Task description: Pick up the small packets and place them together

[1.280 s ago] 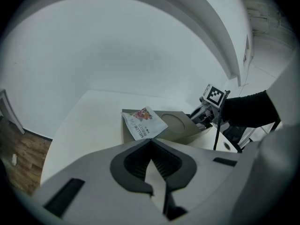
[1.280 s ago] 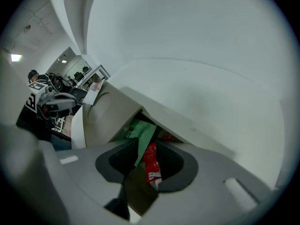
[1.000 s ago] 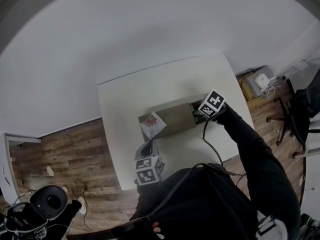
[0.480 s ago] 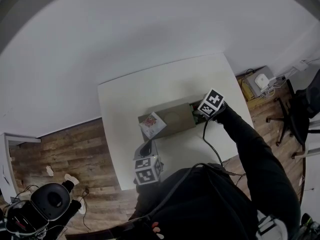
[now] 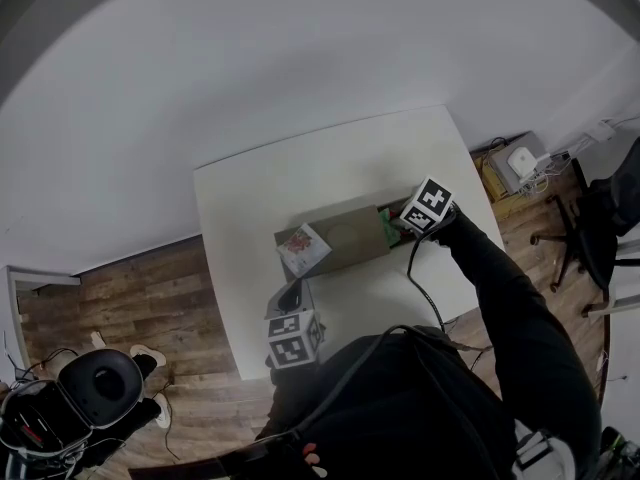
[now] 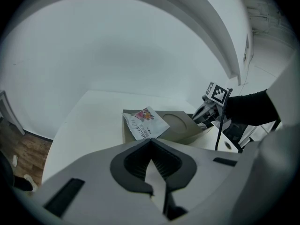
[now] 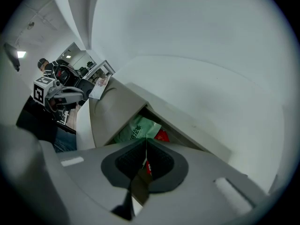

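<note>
office-like room; white table (image 5: 330, 173), wood-plank floor (image 5: 140, 298), swivel chair (image 5: 600, 218) beside it

**Plain white room, wood floor, one table**

Not much of a room, tbh. A big white wall (image 5: 250, 48) fills the whole top of the head view, and the light is flat and even with barely any shadows. A white table (image 5: 300, 168) stands up by that wall. The floor (image 5: 150, 288) is rustic brown wood planks in patchy tones. Off to the right there's a black office chair (image 5: 585, 233) on a star base. Just beyond it is a low stand with a white box-like gadget (image 5: 522, 158) and some cables. Could be a router, it's too small to tell. In the bottom left corner a round black thing (image 5: 95, 393) sits on the floor with wires around it.
</note>
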`<state>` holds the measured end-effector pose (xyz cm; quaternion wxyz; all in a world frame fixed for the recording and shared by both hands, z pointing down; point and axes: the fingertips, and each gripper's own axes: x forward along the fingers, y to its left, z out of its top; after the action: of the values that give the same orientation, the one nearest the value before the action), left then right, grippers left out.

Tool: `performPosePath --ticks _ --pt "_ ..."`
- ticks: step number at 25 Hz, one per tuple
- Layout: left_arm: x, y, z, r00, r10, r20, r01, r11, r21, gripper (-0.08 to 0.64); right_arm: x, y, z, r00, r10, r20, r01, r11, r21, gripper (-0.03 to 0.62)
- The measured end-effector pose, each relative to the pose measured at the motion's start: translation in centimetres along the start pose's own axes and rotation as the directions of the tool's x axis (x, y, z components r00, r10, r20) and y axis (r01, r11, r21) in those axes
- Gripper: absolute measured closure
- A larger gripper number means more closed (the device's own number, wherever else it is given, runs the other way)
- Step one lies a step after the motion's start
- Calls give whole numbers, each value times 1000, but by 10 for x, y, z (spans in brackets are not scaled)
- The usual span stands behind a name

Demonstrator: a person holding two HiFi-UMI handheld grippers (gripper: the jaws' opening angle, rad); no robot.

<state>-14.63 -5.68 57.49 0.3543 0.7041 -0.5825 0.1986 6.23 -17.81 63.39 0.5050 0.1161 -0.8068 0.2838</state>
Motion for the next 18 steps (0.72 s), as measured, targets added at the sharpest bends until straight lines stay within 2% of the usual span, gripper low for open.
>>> performPosePath --ticks 18 --pt "-1 -4 0 1000 -5 7 5 1000 4 560 -82 -35 -24 990 -139 33 138 990 28 584"
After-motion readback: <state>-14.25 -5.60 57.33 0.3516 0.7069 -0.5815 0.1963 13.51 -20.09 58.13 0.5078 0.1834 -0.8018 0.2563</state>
